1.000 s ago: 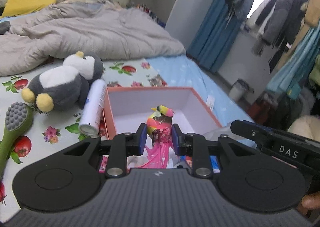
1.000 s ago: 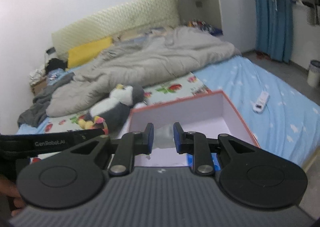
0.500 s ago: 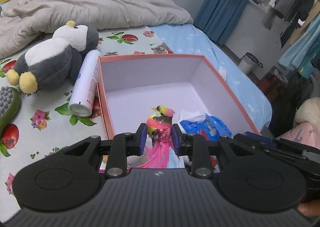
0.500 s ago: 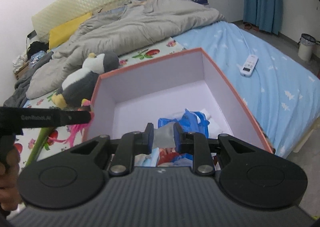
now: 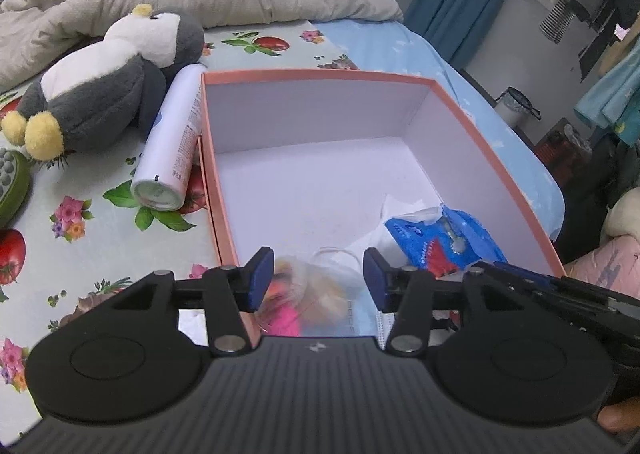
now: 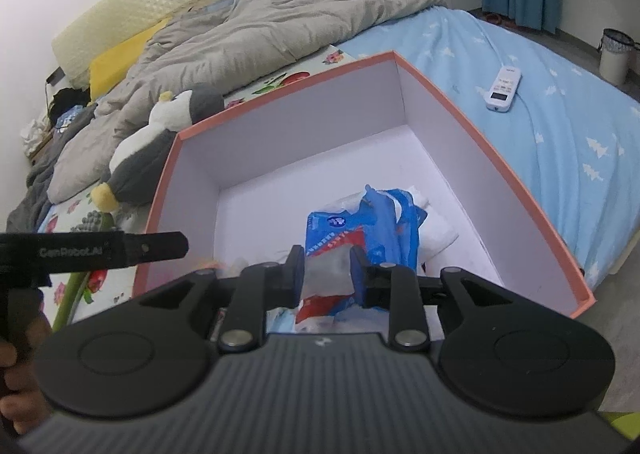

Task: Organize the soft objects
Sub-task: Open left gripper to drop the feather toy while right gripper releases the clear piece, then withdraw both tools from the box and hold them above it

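The pink feathered toy (image 5: 288, 318), blurred, lies directly below the released left hand-held gripper (image 5: 318, 280), at the near left corner of the pink box (image 5: 496, 169) on the bed (image 6: 560, 101). The right hand-held gripper (image 6: 326, 274) is clenched on a grey-white soft packet (image 6: 327, 276) over the box's near edge. The penguin plush (image 5: 104, 81) lies outside the box's left wall, nearer the left hand-held gripper, its long axis running toward the headboard.

Matt cardboard box (image 5: 496, 173) — fuzzy plush penguin (image 5: 104, 81) — glossy bottle (image 5: 176, 141).
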